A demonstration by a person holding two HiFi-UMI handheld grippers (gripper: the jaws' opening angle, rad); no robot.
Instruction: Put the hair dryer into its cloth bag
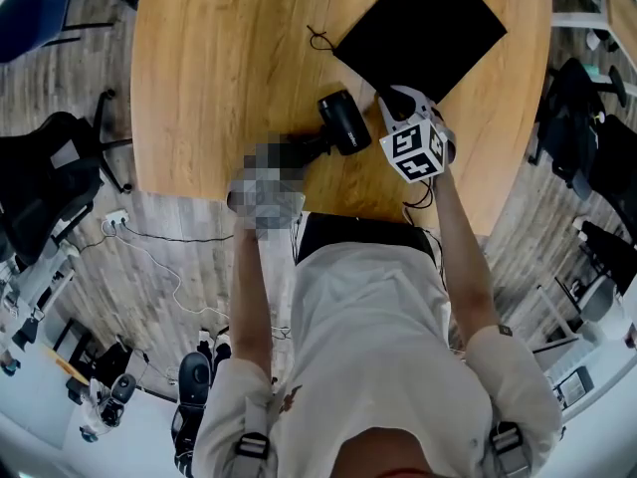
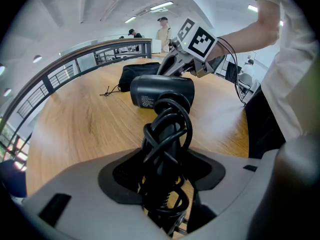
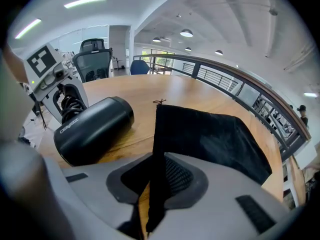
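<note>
The black hair dryer (image 1: 343, 122) lies on the round wooden table (image 1: 219, 68), its barrel toward the cloth bag. My left gripper (image 2: 167, 184) is shut on its cord-wrapped handle (image 2: 167, 129); in the head view a mosaic patch covers most of this gripper (image 1: 289, 157). The flat black cloth bag (image 1: 418, 28) lies just beyond the dryer, its drawstring (image 1: 318, 38) trailing left. My right gripper (image 1: 398, 103) sits at the bag's near corner. In the right gripper view the bag's edge (image 3: 155, 149) runs between the jaws of that gripper (image 3: 152, 184); bare wood shows beside the left pad.
The table's near edge (image 1: 328, 212) is right in front of the person's body. Office chairs (image 1: 50, 177) and cables (image 1: 149, 257) are on the floor around it. A railing (image 3: 225, 74) runs behind the table, and people stand far off in the left gripper view.
</note>
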